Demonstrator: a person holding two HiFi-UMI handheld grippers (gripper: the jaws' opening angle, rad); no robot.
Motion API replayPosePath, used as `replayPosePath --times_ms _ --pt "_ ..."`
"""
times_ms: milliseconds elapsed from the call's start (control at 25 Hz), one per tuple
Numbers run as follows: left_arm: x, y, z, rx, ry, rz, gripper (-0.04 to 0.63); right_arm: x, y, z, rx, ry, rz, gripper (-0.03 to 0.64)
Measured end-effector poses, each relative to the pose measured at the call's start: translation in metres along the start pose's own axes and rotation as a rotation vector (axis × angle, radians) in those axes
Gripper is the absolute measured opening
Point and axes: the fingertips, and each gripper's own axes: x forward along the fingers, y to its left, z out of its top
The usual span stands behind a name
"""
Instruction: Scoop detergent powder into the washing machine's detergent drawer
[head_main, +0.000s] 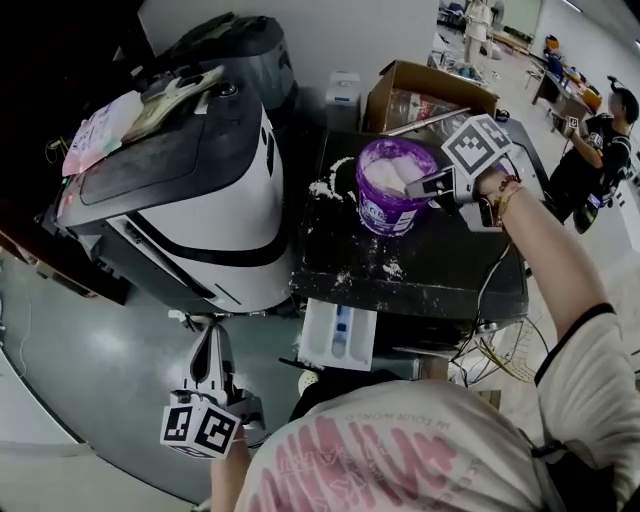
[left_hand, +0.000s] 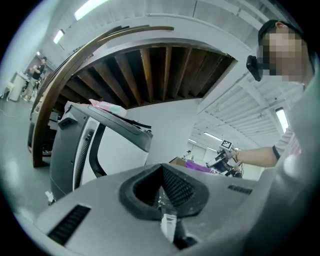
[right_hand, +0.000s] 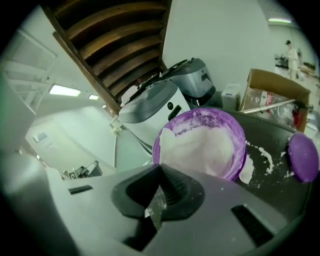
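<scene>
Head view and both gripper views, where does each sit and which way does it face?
Head view: on the person's head, facing steeply down at the washing machine, table and detergent drawer; shirt, right arm, left hand-held gripper and right hand-held gripper show.
Left gripper view: rides that hand-held gripper, facing level at the washing machine; its shut jaws and the person's right arm show.
Right gripper view: rides that hand-held gripper, angled down into the purple powder tub; its shut jaws show.
Shared: all three show washing machine and tub.
</scene>
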Motion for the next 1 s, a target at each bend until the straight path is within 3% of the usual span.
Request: replayPosePath --times_ms 320,680,1000 --pt "-0.019 -0.017 0.001 0.010 -0.023 0.032 0.002 -0.017 -0.015 0.001 0.229 -0.282 0.126 0.003" --pt "-0.017 -0.050 0.000 0.048 -0.047 0.020 0.003 -0.029 -0.004 -0.014 0.331 -0.444 0.278 0.003" --pt "-0.021 -0.093 -0.014 0.024 -0.045 -0.051 0.002 -0.034 0.037 -0.049 0.375 -0.492 0.451 0.003"
